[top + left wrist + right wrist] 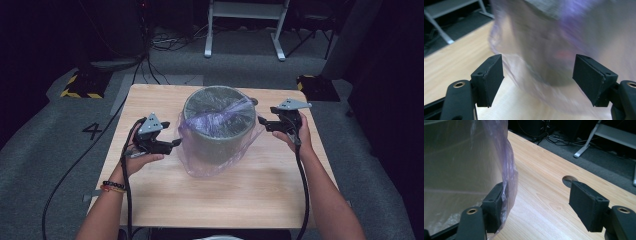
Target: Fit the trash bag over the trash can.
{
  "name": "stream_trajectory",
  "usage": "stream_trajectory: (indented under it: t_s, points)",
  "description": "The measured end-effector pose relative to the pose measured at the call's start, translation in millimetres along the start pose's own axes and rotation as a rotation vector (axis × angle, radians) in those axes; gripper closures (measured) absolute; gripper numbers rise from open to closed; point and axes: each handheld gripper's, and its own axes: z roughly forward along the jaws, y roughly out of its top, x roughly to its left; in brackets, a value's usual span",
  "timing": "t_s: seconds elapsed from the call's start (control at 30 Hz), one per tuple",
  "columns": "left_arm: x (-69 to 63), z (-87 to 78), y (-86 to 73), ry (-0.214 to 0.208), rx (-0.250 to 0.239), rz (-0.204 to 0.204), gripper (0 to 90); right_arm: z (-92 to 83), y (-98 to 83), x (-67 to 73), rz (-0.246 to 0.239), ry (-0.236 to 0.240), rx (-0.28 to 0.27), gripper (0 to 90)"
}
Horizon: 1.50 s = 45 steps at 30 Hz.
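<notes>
A thin translucent purple plastic bag (220, 150), limp and slippery, is draped around a grey cylindrical bin (218, 125) at counter (200, 200) centre, flanked by the left gripper (172, 144) at 9 o'clock and the right gripper (262, 122) at 3 o'clock, both with jaws wide and empty; its loose rim is judged best pinched.

A light wooden table (210, 190) stands on grey carpet. A grey round bin (219, 122) draped in a thin purple plastic bag (210, 160) sits on its far middle, beside a cable hole (569, 180).
</notes>
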Motion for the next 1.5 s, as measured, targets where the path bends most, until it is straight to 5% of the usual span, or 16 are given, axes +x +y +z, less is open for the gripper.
stream_trajectory:
  t_s: [0.1, 0.23, 0.33, 0.53, 0.6, 0.97, 1.1, 1.13, 1.17, 1.27, 1.4, 1.5]
  points:
    - [-10.4, -2.0, -4.6, -0.052, -0.013, -0.005, 23.0, -7.1, -1.9, 3.3, -0.009, 0.017, -0.013, 32.0]
    - [-29.0, 3.8, -7.6, -0.097, 0.011, 0.037, 21.3, -20.0, -3.2, 13.6, -0.065, 0.032, -0.044, 31.1]
    - [-38.7, 10.2, -7.1, -0.109, 0.020, 0.072, 21.1, -34.2, -3.6, 25.4, -0.116, 0.071, -0.081, 29.6]
    - [-40.0, 24.4, -6.2, -0.101, 0.030, 0.060, 25.2, -43.9, -5.5, 39.3, -0.189, 0.061, -0.089, 27.6]
    - [-39.7, 27.8, -6.0, -0.081, 0.041, 0.065, 37.3, -46.7, -8.2, 45.6, -0.219, 0.087, -0.091, 26.6]
    - [-35.5, 41.5, -5.8, -0.069, 0.045, 0.066, 69.4, -39.4, -10.3, 71.5, -0.246, 0.240, -0.100, 24.1]
    - [-36.5, 46.5, -5.3, -0.065, 0.056, 0.085, 80.6, -27.0, -14.4, 79.5, -0.264, 0.280, -0.071, 43.8]
    - [-36.4, 47.3, -5.3, -0.061, 0.056, 0.085, 82.3, -23.3, -16.1, 81.1, -0.269, 0.284, -0.063, 51.5]
    - [-35.5, 48.1, -5.3, -0.060, 0.055, 0.085, 87.8, -19.3, -19.1, 82.0, -0.270, 0.278, -0.056, 70.9]
    - [-33.0, 49.3, -6.1, -0.072, 0.041, 0.077, 89.8, -17.1, -21.4, 80.3, -0.255, 0.291, -0.053, 84.3]
    - [-30.8, 52.2, -8.2, -0.065, 0.051, 0.060, 90.0, -14.6, -25.7, 77.1, -0.232, 0.294, -0.073, 90.0]
    - [-28.9, 55.9, -11.7, -0.059, 0.064, 0.056, 90.0, -8.6, -30.9, 78.2, -0.244, 0.277, -0.023, 90.0]
